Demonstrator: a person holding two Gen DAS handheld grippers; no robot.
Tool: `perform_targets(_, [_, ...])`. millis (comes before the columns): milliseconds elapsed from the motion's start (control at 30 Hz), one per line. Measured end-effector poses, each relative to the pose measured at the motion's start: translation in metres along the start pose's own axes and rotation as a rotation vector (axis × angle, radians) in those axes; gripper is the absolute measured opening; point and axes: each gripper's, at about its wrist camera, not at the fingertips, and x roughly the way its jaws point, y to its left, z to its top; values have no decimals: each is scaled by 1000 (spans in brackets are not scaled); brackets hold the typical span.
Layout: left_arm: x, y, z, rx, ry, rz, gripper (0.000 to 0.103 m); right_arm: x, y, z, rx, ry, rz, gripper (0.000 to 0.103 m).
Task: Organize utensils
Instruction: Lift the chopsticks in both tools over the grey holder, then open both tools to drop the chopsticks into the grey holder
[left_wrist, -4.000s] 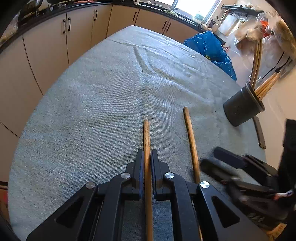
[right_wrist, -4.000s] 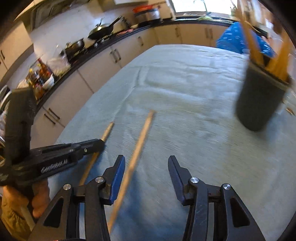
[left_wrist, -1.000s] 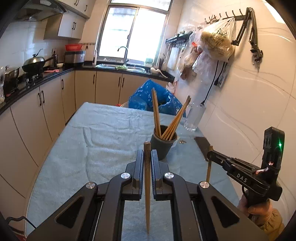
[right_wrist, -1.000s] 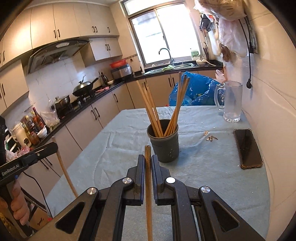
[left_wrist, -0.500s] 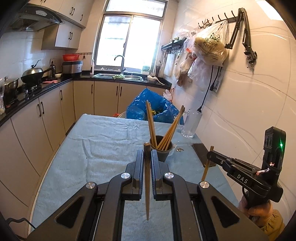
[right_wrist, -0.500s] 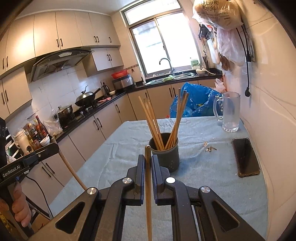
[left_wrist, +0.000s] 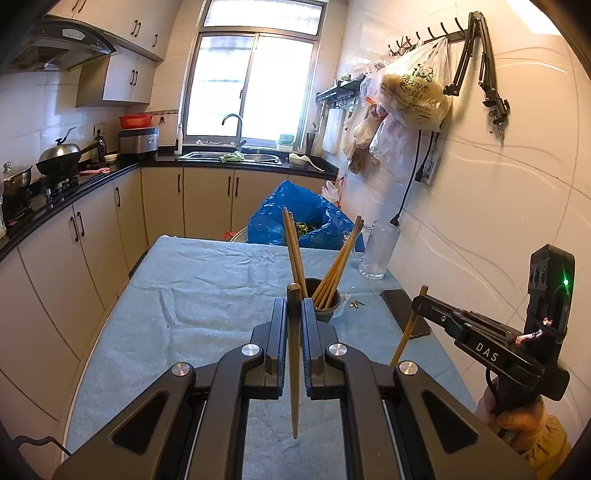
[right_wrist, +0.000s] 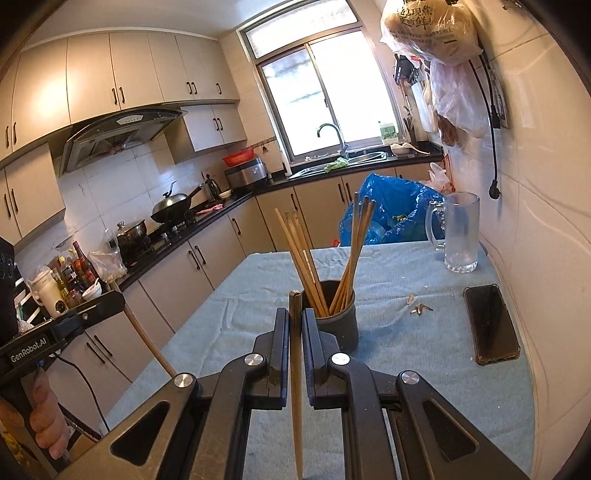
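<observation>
Base of the dark cup (right_wrist: 338, 325) hidden behind the right gripper (right_wrist: 294, 317); in the left view only the cup's rim and upper wall show past the left gripper (left_wrist: 294, 306). Bundle in the cup hard to count exactly: about seven or eight wooden chopsticks (right_wrist: 306, 266), fanned in two groups, one leaning left, one leaning right. Two more chopsticks off the table, one per gripper. Left gripper clamped on a chopstick (left_wrist: 293, 362), blunt end up, thin tip hanging free above the cloth. Right gripper likewise closed on its chopstick (right_wrist: 295, 387), lower tip cut off by the frame edge. Both held just short of the cup. Cup stands on the blue-grey cloth-covered table (right_wrist: 406, 350). Also on the cloth: one glass mug (right_wrist: 460, 232), looks empty; one black phone (right_wrist: 489, 325); a few small scraps (right_wrist: 419, 308), too small to identify. Blue plastic bag (left_wrist: 303, 221) beyond the far edge, something green inside, unclear what
</observation>
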Motion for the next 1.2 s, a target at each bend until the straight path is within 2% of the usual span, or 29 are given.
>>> perform_targets(133, [1, -1, 5, 10, -7, -2, 7, 1, -1, 5, -1, -6, 4, 7])
perform_targets(300, [-1, -3, 30, 21, -61, -5, 7, 0, -1, 23, -8, -39, 4, 8])
perform_targets(433, [1, -7, 56, 51, -116, 4, 7, -1, 1, 46, -26, -88, -3, 7])
perform_targets(633, [17, -14, 99, 54, -159, -15, 7, 3, 3, 88, -23, -167, -15, 8])
perform_targets(800, [44, -20, 134, 29, -192, -25, 7, 9, 7, 125, -31, -236, -27, 8])
perform_targets(967, [85, -29, 143, 30, -169, -21, 7, 31, 6, 140, -61, -280, -88, 8])
perform_targets(1200, [152, -26, 126, -8, -60, -16, 7, 77, -23, 120, 10, -204, -88, 8])
